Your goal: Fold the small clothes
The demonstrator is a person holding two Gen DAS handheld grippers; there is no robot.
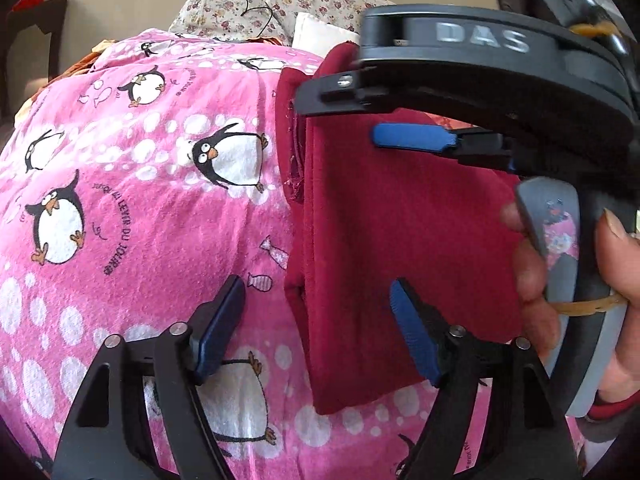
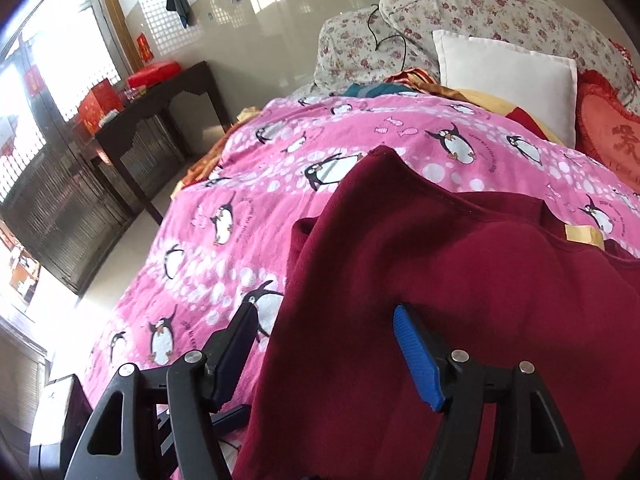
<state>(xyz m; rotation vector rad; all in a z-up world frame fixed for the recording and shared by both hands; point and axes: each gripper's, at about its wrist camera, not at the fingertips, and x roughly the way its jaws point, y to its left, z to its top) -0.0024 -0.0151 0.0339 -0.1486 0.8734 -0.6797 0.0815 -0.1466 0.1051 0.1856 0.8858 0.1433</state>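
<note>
A dark red garment (image 1: 380, 240) lies folded on the pink penguin blanket (image 1: 140, 184). It also shows in the right wrist view (image 2: 460, 280), with a yellow label (image 2: 584, 234) near its far edge. My left gripper (image 1: 316, 328) is open, its fingers astride the garment's left folded edge, just above it. My right gripper (image 2: 328, 352) is open over the garment's left edge. In the left wrist view the right gripper (image 1: 384, 108) reaches in from the right above the garment, one blue pad (image 1: 412, 136) showing, a hand on its handle.
Flowered pillows (image 2: 460, 20), a white cushion (image 2: 504, 76) and a red heart cushion (image 2: 608, 132) sit at the bed's head. A dark wooden table (image 2: 152, 100) with red boxes stands left of the bed. Floor lies beyond the bed's left edge.
</note>
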